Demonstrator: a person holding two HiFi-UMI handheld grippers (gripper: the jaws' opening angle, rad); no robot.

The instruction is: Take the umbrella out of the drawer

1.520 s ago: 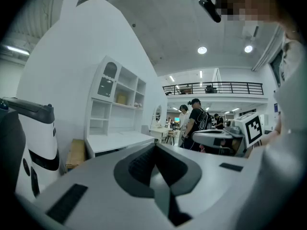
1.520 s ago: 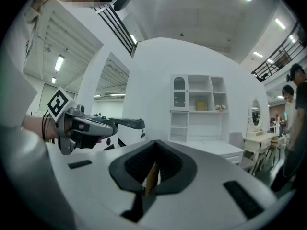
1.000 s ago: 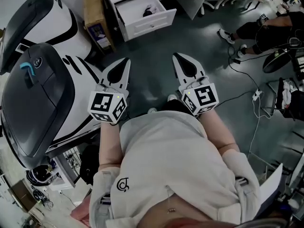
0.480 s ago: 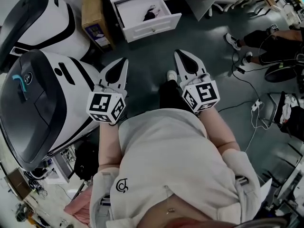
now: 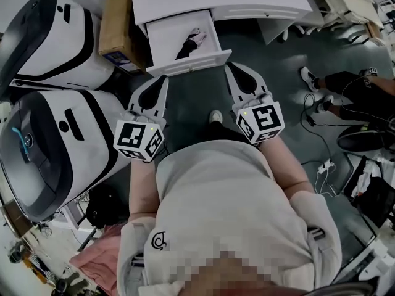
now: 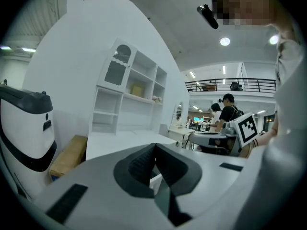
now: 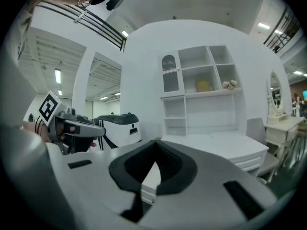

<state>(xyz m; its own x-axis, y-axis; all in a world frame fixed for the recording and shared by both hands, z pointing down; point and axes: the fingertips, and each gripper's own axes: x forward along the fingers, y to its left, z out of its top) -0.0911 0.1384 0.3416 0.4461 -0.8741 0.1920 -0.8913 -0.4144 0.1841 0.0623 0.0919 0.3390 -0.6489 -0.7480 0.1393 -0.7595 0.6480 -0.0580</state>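
A white desk [image 5: 216, 2] has one drawer [image 5: 166, 42] pulled open towards me. Inside it lies a dark folded umbrella [image 5: 187, 45] with a pale end. My left gripper [image 5: 162, 79] is shut and empty, its tip just short of the drawer's front at the left. The right gripper [image 5: 231, 70] is also shut and empty, level with the drawer front's right end. In the left gripper view the jaws [image 6: 154, 146] meet with the desk top [image 6: 120, 140] ahead. In the right gripper view the jaws [image 7: 156, 143] meet before the desk [image 7: 225, 145].
Two large white and black machines [image 5: 55, 140] stand at the left. A cardboard box [image 5: 117, 20] leans beside the desk. Cables [image 5: 321, 165] and a seated person's legs [image 5: 345, 82] are at the right. White shelves [image 7: 201, 90] rise behind the desk.
I have walked towards the desk: the open drawer came from the far top of the head view to just ahead of both gripper tips. Both grippers stayed shut.
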